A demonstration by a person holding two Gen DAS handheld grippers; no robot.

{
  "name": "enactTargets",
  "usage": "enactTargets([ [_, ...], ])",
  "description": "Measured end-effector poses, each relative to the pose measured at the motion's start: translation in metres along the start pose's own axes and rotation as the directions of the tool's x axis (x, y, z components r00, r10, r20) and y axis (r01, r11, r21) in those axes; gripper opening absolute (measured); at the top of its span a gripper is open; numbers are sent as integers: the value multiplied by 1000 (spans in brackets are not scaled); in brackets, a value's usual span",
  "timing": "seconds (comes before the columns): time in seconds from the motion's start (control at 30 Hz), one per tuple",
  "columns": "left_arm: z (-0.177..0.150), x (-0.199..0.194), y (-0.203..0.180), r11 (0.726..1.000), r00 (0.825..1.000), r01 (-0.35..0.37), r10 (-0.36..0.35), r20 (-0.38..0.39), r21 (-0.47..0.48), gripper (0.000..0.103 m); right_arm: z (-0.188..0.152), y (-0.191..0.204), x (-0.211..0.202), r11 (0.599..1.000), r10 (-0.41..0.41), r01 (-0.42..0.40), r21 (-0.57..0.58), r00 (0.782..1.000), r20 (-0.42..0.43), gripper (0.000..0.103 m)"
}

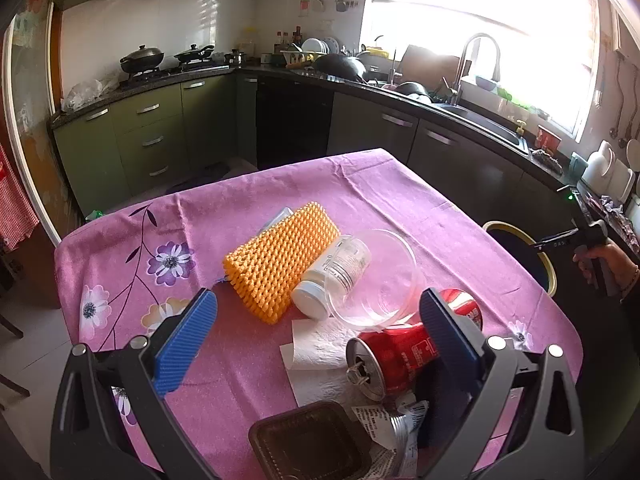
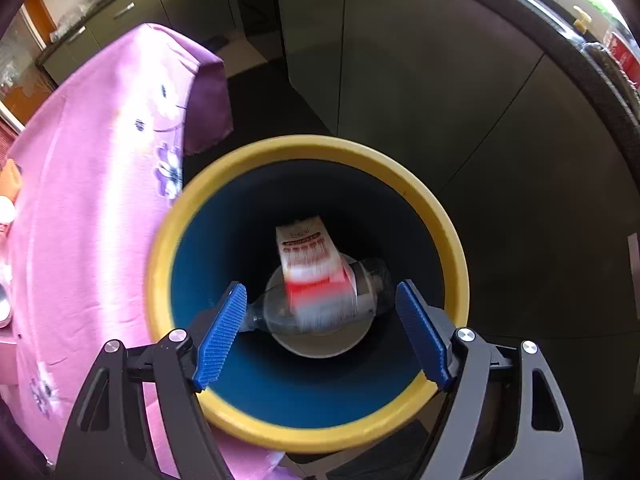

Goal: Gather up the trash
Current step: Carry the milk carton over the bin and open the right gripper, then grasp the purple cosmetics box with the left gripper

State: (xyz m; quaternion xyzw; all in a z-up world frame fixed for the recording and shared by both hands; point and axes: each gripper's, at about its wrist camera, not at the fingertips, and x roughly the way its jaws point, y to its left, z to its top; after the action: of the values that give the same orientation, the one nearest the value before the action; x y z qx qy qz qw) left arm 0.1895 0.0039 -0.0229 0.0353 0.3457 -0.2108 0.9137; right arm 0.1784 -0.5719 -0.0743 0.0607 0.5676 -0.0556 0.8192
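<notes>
Right gripper, jaws spread, is releasing a carton into the bin at frame centre; left gripper, also spread and empty, is hovering over remaining can, wrappers.

Honestly you can't read anything here: print on the red can, white bottle, crumpled wrapper and falling packet is just blur.

Black frames with silver bolts — ribbed blue fingers.
</notes>
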Motion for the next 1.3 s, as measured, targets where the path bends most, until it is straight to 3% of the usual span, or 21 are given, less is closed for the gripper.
enactTargets([
  [0.27,-16,-36,-53,996,999,47,-47,-10,81,96,-50,33,-63,998,48,-43,-39,990,136,76],
  [0.53,-47,-40,-111,980,993,113,-108,-40,161,97,-96,61,-96,985,170,-161,-60,962,212,76],
  [0.8,-49,-21,-117,965,976,215,-207,-72,146,96,-114,70,-103,977,212,-203,-62,953,215,76],
  [1.0,-51,-8,-115,969,974,211,-197,-111,129,96,-113,73,-98,973,228,-218,-70,950,214,77],
  [1.3,-62,7,-121,982,979,141,-120,-163,124,69,-112,81,-95,968,249,-236,-86,946,207,77],
])
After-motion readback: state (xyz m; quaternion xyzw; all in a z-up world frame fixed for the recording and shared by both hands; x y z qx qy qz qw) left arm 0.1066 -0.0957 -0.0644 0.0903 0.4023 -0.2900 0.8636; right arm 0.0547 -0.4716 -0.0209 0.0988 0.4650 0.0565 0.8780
